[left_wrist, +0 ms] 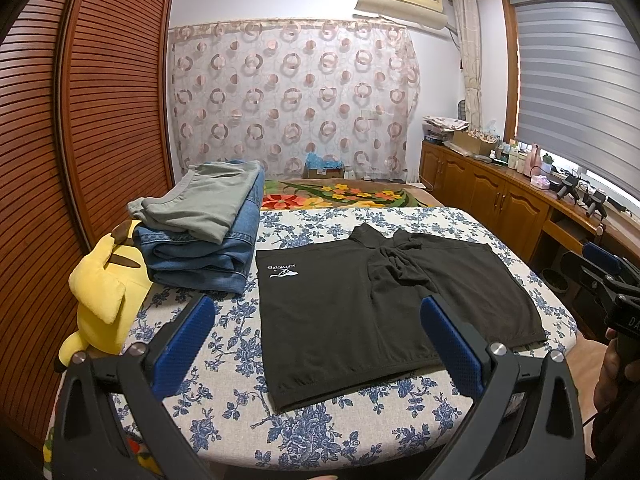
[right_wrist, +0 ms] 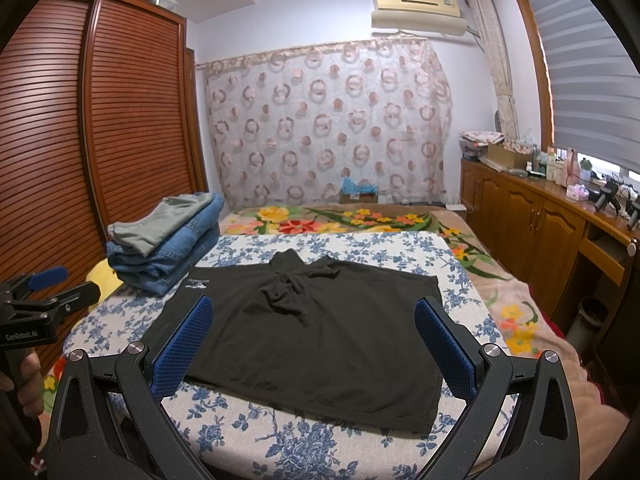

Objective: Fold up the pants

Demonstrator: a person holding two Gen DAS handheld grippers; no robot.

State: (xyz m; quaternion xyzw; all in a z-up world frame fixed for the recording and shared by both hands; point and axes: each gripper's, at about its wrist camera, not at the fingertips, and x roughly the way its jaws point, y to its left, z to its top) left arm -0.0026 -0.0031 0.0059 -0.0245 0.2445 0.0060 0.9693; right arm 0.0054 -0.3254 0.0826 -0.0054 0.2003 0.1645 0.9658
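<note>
Fingers (left_wrist: pixel 188 344) of the left gripper (left_wrist: pixel 316 344) spread wide, two blue pads, nothing between them; same in the right wrist view, right gripper (right_wrist: pixel 316 344) with both pads wide apart and empty. Each gripper hovers over the near edge of the bed (right_wrist: pixel 256 432), not touching cloth.

Counts: one pair of black pants (left_wrist: pixel 360 312), short-legged, lying flat on the blue-flowered sheet (left_wrist: pixel 224 400). One stack of two folded garments: grey piece (left_wrist: pixel 208 204) on top of blue jeans (left_wrist: pixel 208 256). One yellow plush toy (left_wrist: pixel 100 304). One white logo (left_wrist: pixel 282 272) on the pants.

Pants placement: centre of the sheet, between the two grippers' lines of sight. Left wrist view: stack sits at 10 o'clock from the pants, near but not touching as far as visible; plush at 9 o'clock, against the stack. Right wrist view: pants (right_wrist: pixel 320 332) dead ahead, stack (right_wrist: pixel 168 248) at 10 o'clock.

Orientation: two legs side by side, hems toward the camera at 6 o'clock, bunched crotch/waist part toward 12 o'clock. Overall spread runs 9-to-3, wider than deep; each leg's own axis runs 12-to-6. Left leg with logo lies flat; middle is wrinkled and gathered. Whether the waistband is folded under, cannot tell.

Right gripper's handle shows at 3 o'clock in the left view, held by a hand (left_wrist: pixel 612 376).
</note>
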